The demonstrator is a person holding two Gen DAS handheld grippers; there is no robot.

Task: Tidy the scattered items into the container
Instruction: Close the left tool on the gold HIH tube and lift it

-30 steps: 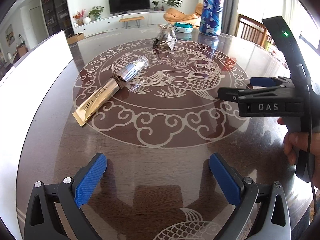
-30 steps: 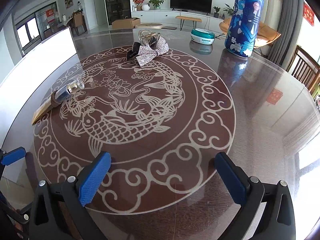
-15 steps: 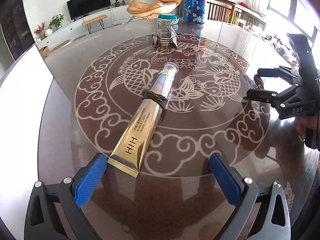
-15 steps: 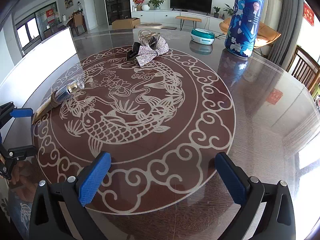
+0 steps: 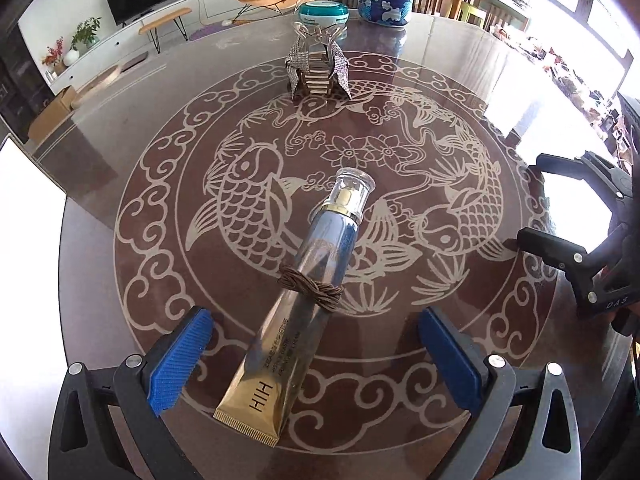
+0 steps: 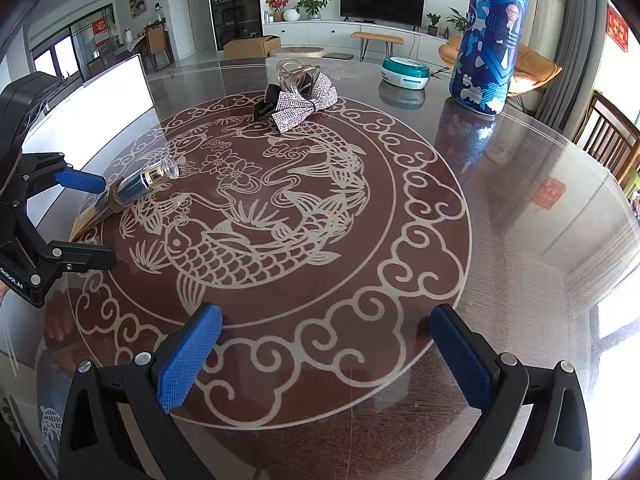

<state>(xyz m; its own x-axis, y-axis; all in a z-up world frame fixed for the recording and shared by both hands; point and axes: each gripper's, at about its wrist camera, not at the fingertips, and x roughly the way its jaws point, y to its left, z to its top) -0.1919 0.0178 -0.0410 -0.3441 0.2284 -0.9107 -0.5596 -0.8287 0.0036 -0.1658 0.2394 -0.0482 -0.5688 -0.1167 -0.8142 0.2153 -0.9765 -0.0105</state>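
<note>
Left wrist view: table [image 5: 460, 80] with carved fish inlay, white container [image 5: 28, 264] at its left edge. Blue can [image 6: 490, 40] and teal tin [image 6: 405, 69] far side, rhinestone bow clip [image 5: 318, 70] mid-table. Left gripper [image 5: 312, 354], jaws wide and empty, has swung in over the half second; the tube [image 5: 304, 280] now lies between its pads, crimped end nearest, cap pointing away, hair tie [image 5: 310, 288] wrapped round its middle. Pads apparently not yet touching it, hard to tell. Right gripper [image 6: 324, 360] hasn't moved, jaws spread, nothing held. Means tube pickup is next; nothing visibly in the container yet.
</note>
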